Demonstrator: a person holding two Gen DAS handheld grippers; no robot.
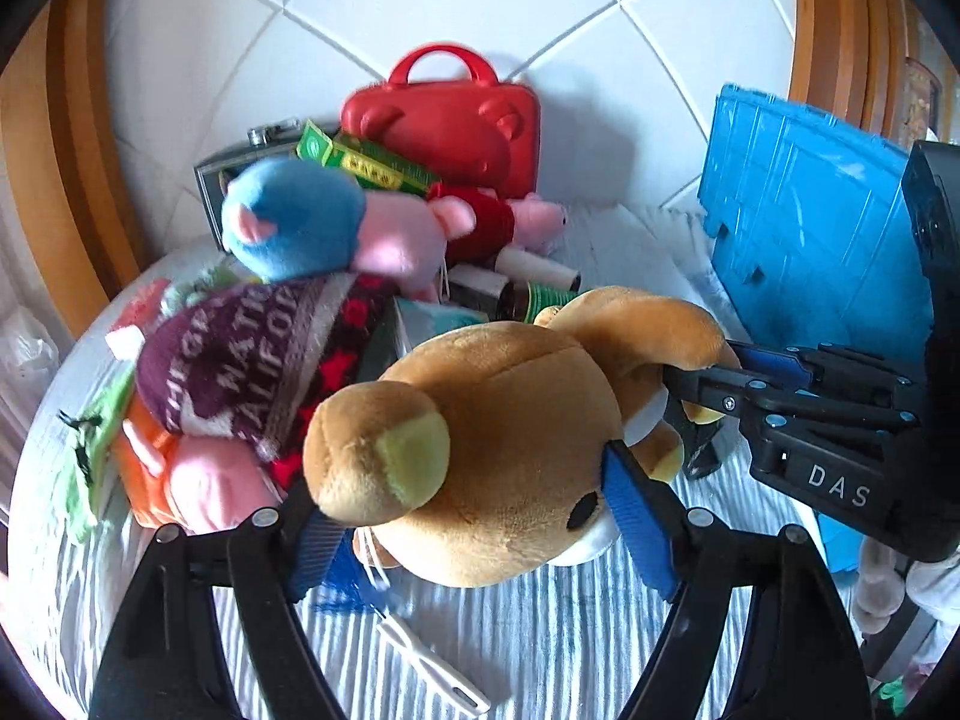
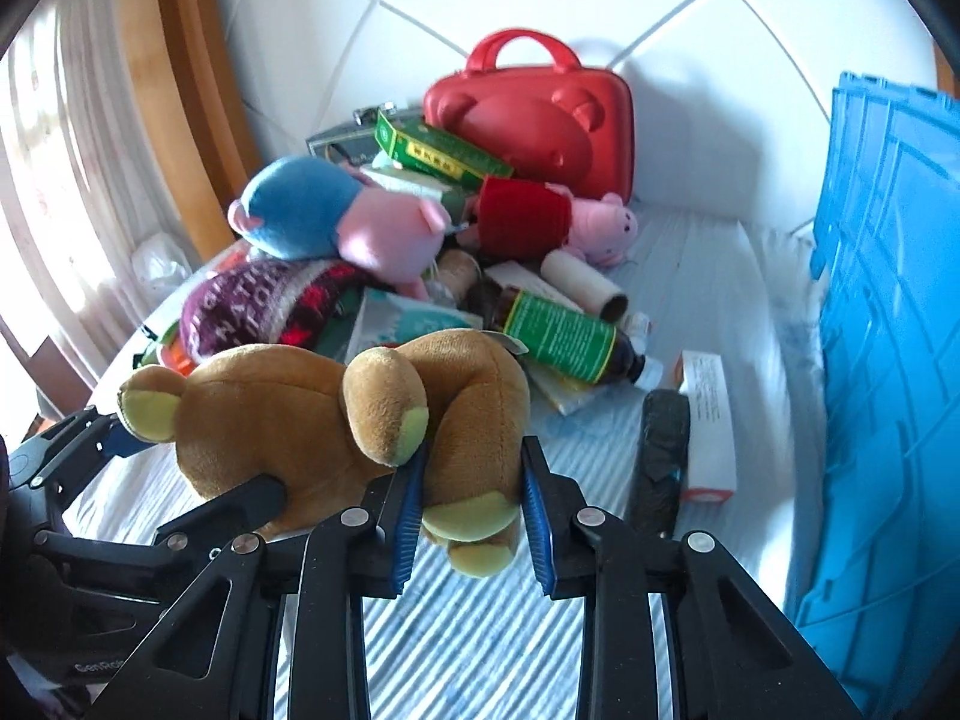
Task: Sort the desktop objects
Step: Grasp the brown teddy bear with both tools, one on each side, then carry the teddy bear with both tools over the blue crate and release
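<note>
- While both tools engage it, the brown teddy bear (image 1: 498, 450) sits raised over the striped cloth (image 1: 540, 648).
- Left gripper (image 1: 474, 516): blue pads clamp the bear's head.
- Right gripper (image 2: 471, 516): clamps its body.
- Blue crate (image 2: 888, 330): far right.

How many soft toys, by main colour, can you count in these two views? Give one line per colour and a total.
Brown: 1, the brown bear, gripped by the left gripper at its head and the right gripper at its leg.
Blue and pink: 1, the blue-capped pig.
Red and pink: 1, the red-dressed pig.
Total: 3.
</note>
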